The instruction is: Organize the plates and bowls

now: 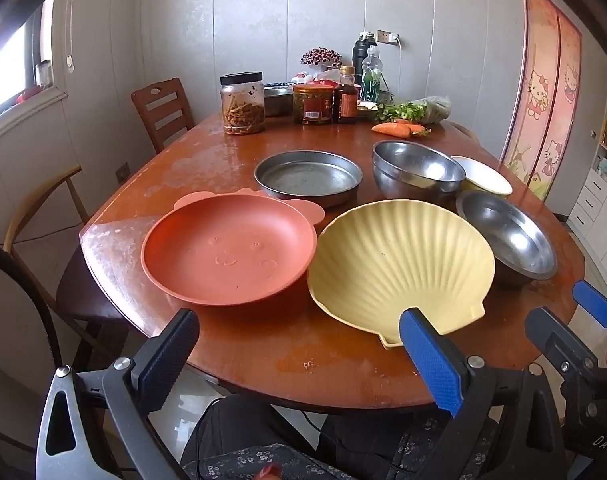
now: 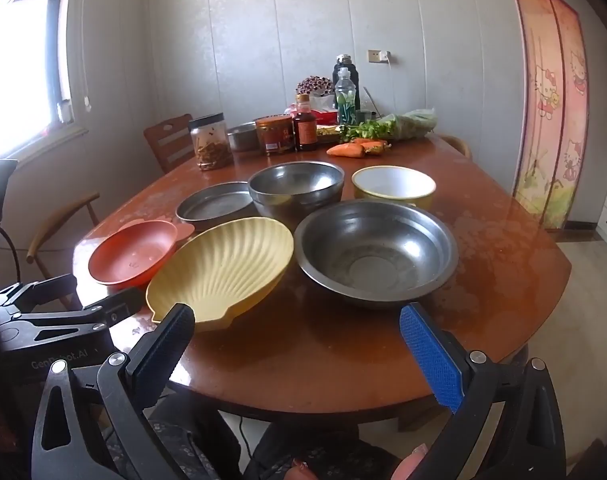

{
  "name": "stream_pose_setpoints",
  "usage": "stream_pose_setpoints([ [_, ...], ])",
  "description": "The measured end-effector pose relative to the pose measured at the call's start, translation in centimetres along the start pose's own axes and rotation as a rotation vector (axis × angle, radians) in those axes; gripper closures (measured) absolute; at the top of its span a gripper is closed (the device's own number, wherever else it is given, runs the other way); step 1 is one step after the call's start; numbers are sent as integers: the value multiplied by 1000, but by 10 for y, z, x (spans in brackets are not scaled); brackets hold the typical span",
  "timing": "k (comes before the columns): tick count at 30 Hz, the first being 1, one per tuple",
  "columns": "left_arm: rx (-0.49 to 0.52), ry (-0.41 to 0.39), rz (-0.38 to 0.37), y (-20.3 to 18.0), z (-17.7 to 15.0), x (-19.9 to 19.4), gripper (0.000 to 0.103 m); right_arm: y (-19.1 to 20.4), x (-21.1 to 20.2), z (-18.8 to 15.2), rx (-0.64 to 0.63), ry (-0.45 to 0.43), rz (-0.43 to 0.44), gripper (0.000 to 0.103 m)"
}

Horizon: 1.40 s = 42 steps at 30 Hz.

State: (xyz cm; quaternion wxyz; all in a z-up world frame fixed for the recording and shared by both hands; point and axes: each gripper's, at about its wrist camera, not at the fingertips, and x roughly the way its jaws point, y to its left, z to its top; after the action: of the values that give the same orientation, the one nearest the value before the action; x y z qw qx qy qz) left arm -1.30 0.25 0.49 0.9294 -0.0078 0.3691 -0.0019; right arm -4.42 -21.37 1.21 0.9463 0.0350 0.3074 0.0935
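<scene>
On the brown table (image 1: pixel 295 344) lie an orange bear-face plate (image 1: pixel 229 254), a yellow shell-shaped plate (image 1: pixel 403 264), a flat steel pan (image 1: pixel 308 176), stacked steel bowls (image 1: pixel 417 174), a wide steel bowl (image 1: pixel 507 236) and a yellow-and-white bowl (image 1: pixel 483 176). My left gripper (image 1: pixel 299 344) is open and empty above the table's near edge, its blue finger over the shell plate's hinge. My right gripper (image 2: pixel 297 340) is open and empty, in front of the shell plate (image 2: pixel 223 272) and wide steel bowl (image 2: pixel 375 252). The orange plate (image 2: pixel 133 252) sits at left.
Jars (image 1: pixel 242 104), sauce bottles (image 1: pixel 345 96), a water bottle, greens and carrots (image 1: pixel 395 130) crowd the table's far end. Wooden chairs (image 1: pixel 159 112) stand on the left side. A Hello Kitty curtain (image 1: pixel 547 92) hangs at right. The person's lap is below the near edge.
</scene>
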Motion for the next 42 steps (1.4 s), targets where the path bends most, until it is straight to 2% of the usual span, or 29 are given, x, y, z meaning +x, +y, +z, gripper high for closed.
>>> stream_pose_setpoints([
  [42,5,9,0,0,0,0,2,2,3,-2,-2,12,19,0],
])
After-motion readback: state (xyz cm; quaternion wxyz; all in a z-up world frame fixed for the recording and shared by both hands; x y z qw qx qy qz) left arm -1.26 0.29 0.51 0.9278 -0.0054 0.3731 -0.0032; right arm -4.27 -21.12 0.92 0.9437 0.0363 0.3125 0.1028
